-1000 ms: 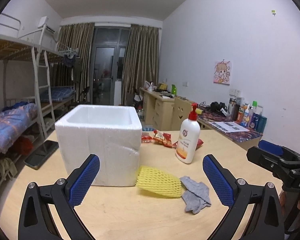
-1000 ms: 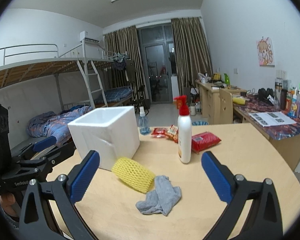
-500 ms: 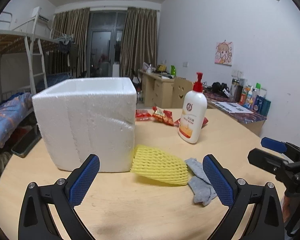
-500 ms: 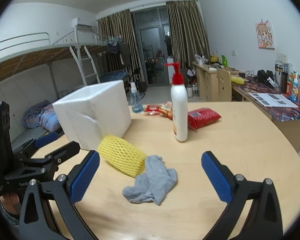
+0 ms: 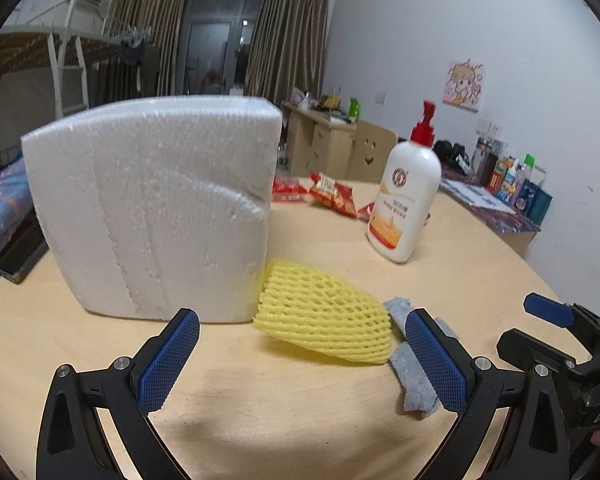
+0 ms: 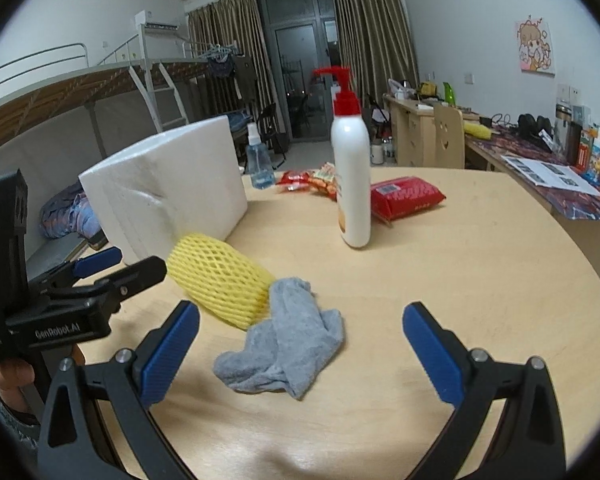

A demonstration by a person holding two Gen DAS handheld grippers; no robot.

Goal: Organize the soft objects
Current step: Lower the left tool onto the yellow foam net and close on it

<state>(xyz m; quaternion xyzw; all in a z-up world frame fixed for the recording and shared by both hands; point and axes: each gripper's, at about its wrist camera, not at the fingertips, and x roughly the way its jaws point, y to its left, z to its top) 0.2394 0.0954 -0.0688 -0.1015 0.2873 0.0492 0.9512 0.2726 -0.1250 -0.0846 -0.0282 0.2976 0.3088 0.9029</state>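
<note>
A yellow foam net sleeve (image 5: 326, 316) lies on the wooden table (image 5: 260, 400) against the white foam box (image 5: 156, 216). A grey cloth (image 5: 414, 376) lies crumpled at its right end. My left gripper (image 5: 300, 364) is open and empty, low over the table just in front of the sleeve. In the right wrist view the sleeve (image 6: 220, 280) and the cloth (image 6: 288, 348) lie ahead. My right gripper (image 6: 300, 356) is open and empty, with the cloth between its fingers' line. The left gripper (image 6: 112, 272) shows at the left there.
A white pump bottle (image 6: 352, 180) stands behind the cloth. Red snack packets (image 6: 404, 196) and a small spray bottle (image 6: 260, 164) lie farther back. Desks with clutter stand along the right wall. A bunk bed stands at the left.
Both grippers have dropped lower and moved forward toward the sleeve and cloth, which look larger now. Both stay open. Nothing on the table has moved.
</note>
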